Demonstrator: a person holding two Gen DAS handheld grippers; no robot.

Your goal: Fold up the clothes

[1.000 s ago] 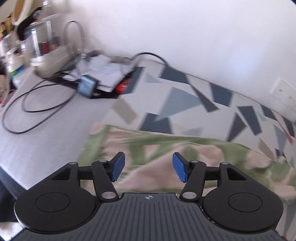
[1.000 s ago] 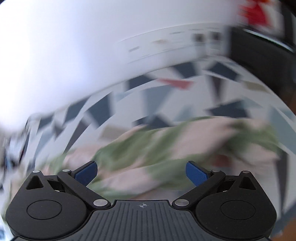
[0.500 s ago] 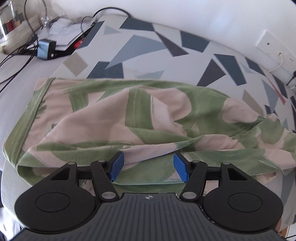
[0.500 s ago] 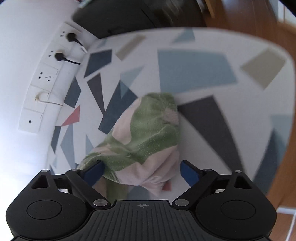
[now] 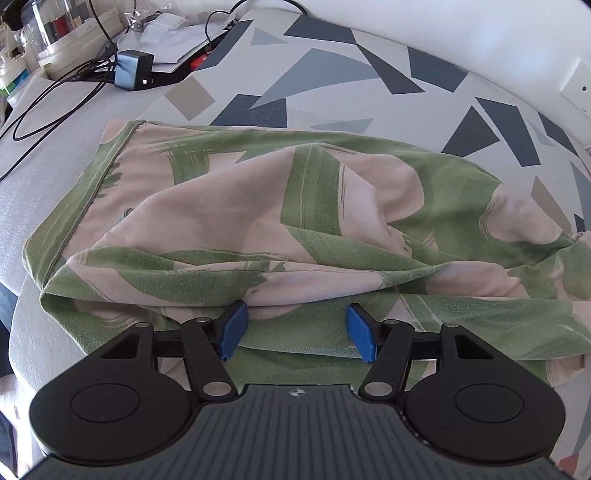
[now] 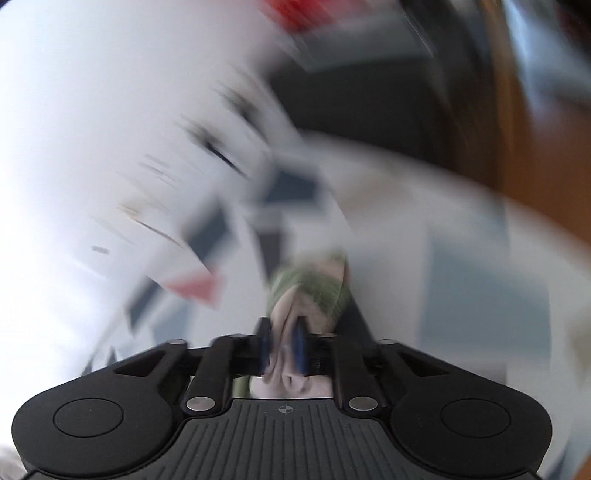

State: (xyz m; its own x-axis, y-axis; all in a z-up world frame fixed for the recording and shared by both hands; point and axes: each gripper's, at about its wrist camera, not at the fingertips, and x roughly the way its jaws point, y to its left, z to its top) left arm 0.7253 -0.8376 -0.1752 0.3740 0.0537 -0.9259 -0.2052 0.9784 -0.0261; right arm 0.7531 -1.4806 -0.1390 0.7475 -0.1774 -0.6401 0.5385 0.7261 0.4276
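A green and pale pink patterned garment [image 5: 280, 221] lies rumpled on a table covered with a geometric cloth [image 5: 332, 74]. My left gripper [image 5: 293, 332] is open, its blue pads just above the garment's near folded edge. In the blurred right wrist view my right gripper [image 6: 282, 347] is shut on a bunched end of the same garment [image 6: 314, 291], which pokes out past the pads.
At the far left lie a small grey charger box [image 5: 133, 74], black cables [image 5: 55, 99], papers [image 5: 173, 51] and plastic containers [image 5: 48, 33]. A wall socket [image 5: 580, 86] is at the right. Dark furniture [image 6: 388, 110] shows blurred behind the table.
My right gripper has closed on the garment's end and is moving fast, so its view is blurred. My left gripper has come a little closer to the near fold, still open.
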